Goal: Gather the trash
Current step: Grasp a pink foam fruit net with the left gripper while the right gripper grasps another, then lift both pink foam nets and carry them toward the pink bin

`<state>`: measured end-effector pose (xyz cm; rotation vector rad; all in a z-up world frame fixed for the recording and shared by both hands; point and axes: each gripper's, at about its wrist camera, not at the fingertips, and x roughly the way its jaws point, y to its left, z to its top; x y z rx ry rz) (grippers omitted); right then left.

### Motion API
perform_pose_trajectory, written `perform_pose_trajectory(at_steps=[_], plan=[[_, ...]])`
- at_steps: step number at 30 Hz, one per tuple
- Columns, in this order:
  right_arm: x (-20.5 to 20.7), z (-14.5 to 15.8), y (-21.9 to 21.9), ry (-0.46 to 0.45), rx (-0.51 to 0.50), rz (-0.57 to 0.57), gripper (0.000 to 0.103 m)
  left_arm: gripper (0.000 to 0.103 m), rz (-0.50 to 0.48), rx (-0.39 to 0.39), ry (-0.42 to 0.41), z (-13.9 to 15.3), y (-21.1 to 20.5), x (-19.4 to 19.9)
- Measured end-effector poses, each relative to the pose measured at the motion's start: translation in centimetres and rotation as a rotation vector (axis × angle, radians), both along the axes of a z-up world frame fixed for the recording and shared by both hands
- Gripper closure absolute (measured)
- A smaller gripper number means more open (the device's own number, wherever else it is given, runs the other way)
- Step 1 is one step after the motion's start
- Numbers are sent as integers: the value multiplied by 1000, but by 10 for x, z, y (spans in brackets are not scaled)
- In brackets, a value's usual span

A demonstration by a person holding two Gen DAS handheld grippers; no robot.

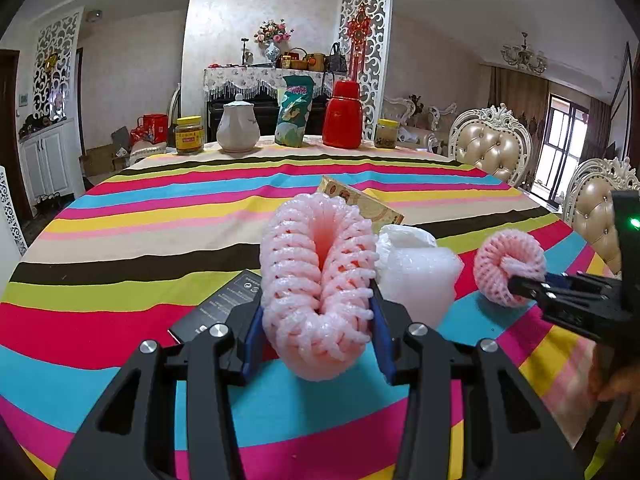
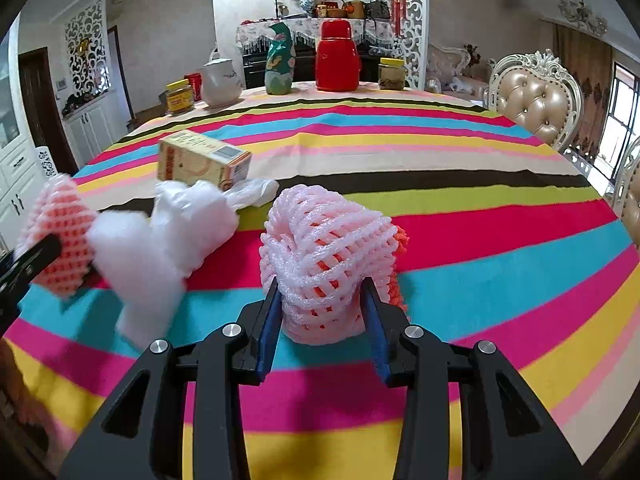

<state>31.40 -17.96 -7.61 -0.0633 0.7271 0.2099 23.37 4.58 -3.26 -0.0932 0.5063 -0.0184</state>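
The left claw [image 1: 316,320] and the right claw [image 2: 325,320] are showing black frames, blue pads, silver screws.

On the counter [image 1: 120,240] sit two pink foam nets [image 1: 320,280], two glass jars [image 1: 189,135], one teapot [image 1: 238,124], one red flask [image 1: 342,116] and one cardboard box [image 2: 200,160].

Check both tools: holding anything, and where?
Left tool clamps a pink foam fruit net across its lower sides. Right tool grips another pink foam net at its near end.
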Motion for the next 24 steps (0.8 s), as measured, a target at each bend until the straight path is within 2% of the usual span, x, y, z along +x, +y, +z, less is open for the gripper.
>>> perform_pose_trajectory(at_steps=[14, 24], plan=[[-63, -1, -22, 2, 50, 3, 65, 59, -60, 49, -15, 1, -16, -10], [-91, 3, -32, -24, 68, 3, 65, 59, -98, 80, -17, 2, -34, -16]])
